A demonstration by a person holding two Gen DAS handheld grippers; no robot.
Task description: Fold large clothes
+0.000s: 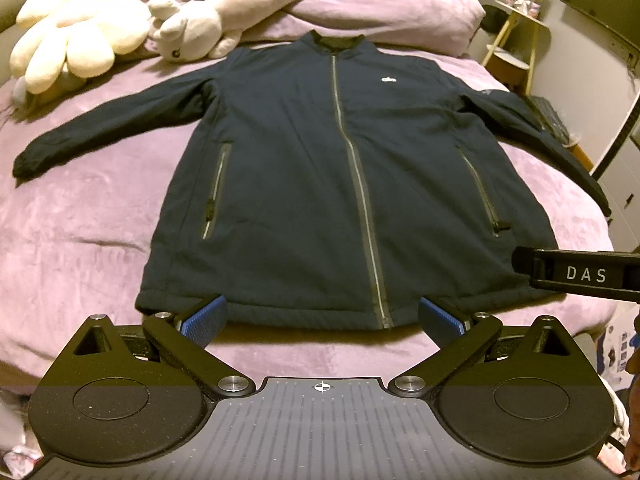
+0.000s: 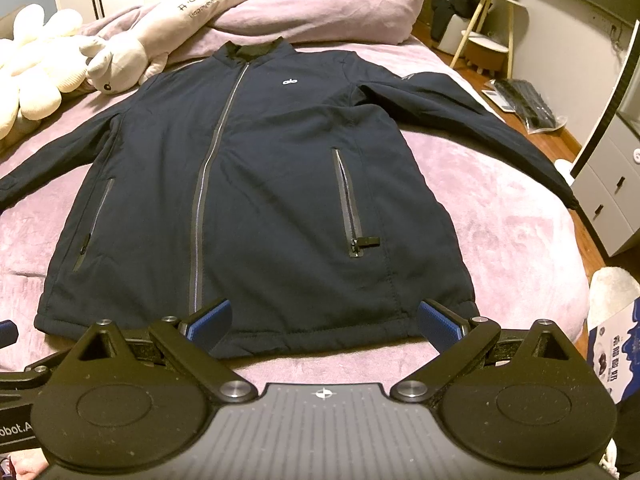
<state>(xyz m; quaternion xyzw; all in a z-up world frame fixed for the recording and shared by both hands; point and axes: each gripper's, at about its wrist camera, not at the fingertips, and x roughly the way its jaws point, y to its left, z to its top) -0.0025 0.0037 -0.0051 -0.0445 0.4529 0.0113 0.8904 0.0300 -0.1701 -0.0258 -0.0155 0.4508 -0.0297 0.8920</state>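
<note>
A dark navy zip-up jacket point(image 1: 320, 168) point(image 2: 256, 184) lies flat and face up on the bed, collar at the far end, both sleeves spread out to the sides. Its hem runs just beyond my fingertips in both views. My left gripper point(image 1: 322, 318) hovers open over the hem near the main zipper's lower end, nothing between its blue pads point(image 1: 204, 320). My right gripper point(image 2: 324, 320) is open too, over the hem's right half below the pocket zipper point(image 2: 352, 208). The right gripper's black body point(image 1: 580, 274) reaches in from the right edge of the left wrist view.
The bed is covered by a pink-purple plush blanket point(image 1: 80, 240) point(image 2: 500, 208). Cream plush toys point(image 1: 80, 28) point(image 2: 112, 60) and a bunched purple duvet point(image 1: 380, 12) lie behind the collar. A small wooden side table point(image 2: 488, 28), white drawers point(image 2: 608, 192) and a keyboard on the floor point(image 2: 528, 104) stand right of the bed.
</note>
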